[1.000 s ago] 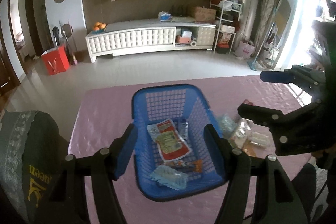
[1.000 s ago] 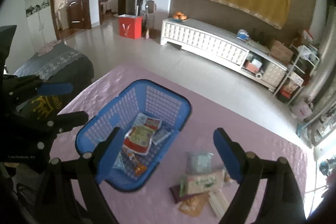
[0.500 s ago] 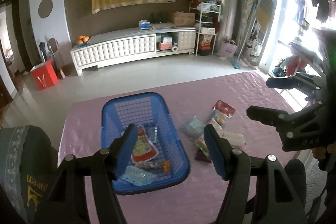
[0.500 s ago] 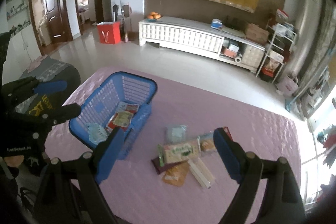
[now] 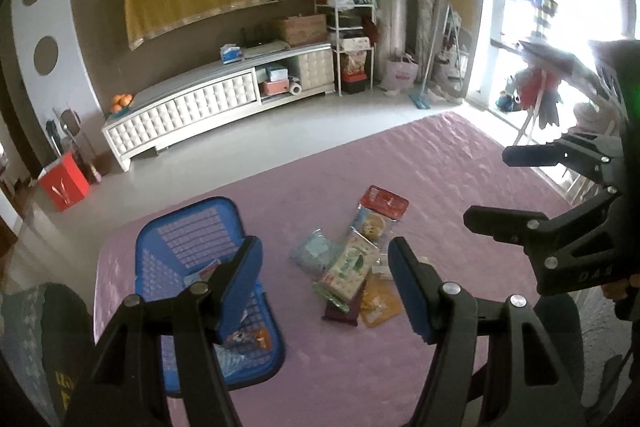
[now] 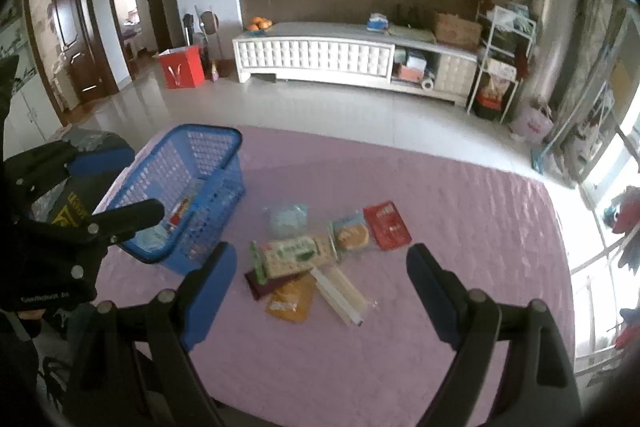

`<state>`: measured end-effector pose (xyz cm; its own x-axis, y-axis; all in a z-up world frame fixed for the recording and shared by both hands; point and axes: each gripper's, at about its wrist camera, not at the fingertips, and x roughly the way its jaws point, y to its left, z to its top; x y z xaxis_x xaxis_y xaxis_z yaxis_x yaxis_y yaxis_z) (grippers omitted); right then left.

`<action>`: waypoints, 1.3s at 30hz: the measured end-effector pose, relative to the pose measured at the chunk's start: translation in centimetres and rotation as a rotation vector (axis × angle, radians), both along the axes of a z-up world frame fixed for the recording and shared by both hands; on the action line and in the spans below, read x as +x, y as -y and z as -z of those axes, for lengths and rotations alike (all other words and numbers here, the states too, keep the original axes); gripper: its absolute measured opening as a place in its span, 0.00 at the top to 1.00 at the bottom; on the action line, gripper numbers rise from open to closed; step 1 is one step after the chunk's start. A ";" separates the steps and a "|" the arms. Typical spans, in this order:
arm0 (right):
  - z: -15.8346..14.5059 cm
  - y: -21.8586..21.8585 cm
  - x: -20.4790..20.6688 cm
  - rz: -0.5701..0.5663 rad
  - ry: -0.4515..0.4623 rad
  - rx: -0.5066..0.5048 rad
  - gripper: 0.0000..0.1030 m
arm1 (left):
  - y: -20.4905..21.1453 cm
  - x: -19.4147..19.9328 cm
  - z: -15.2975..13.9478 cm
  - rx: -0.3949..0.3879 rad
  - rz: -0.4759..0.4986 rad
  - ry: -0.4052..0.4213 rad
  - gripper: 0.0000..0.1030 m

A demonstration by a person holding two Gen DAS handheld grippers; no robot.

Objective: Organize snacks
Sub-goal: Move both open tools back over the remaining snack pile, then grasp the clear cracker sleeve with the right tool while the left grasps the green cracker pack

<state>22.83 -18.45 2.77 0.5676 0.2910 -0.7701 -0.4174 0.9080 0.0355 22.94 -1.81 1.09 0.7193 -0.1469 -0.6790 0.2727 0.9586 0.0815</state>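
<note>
With both grippers raised and empty, snacks wait beside the basket.
On the pink table (image 6: 460,211), the blue basket (image 6: 218,163) holds a few packets; the loose pile (image 6: 316,255) lies just beside it, likely next; left gripper (image 5: 324,287) and right gripper (image 6: 320,283) gape wide, gripping nothing.

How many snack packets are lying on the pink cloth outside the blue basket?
7, clustered right of the blue basket: bluish bag, green-white pack, biscuit pack, red packet, dark bar, orange pouch, white sticks. Overlaps may hide more.
</note>
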 end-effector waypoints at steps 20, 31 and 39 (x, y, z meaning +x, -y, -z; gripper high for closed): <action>11.5 3.9 3.8 -0.121 -0.203 -0.025 0.13 | 5.3 4.1 9.6 0.097 0.045 -0.133 0.19; 16.6 1.2 5.0 -0.357 -0.207 -0.169 0.13 | 6.1 4.7 16.4 0.141 0.051 -0.248 0.00; 20.6 -1.5 6.1 -0.469 -0.246 -0.225 0.13 | 5.2 5.6 19.0 0.147 0.037 -0.303 0.00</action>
<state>28.98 -16.96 -17.84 0.2139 0.2819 -0.9353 -0.7810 0.6244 0.0096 28.54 -7.00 -17.94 0.4774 -0.0536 -0.8770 0.3399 0.9317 0.1281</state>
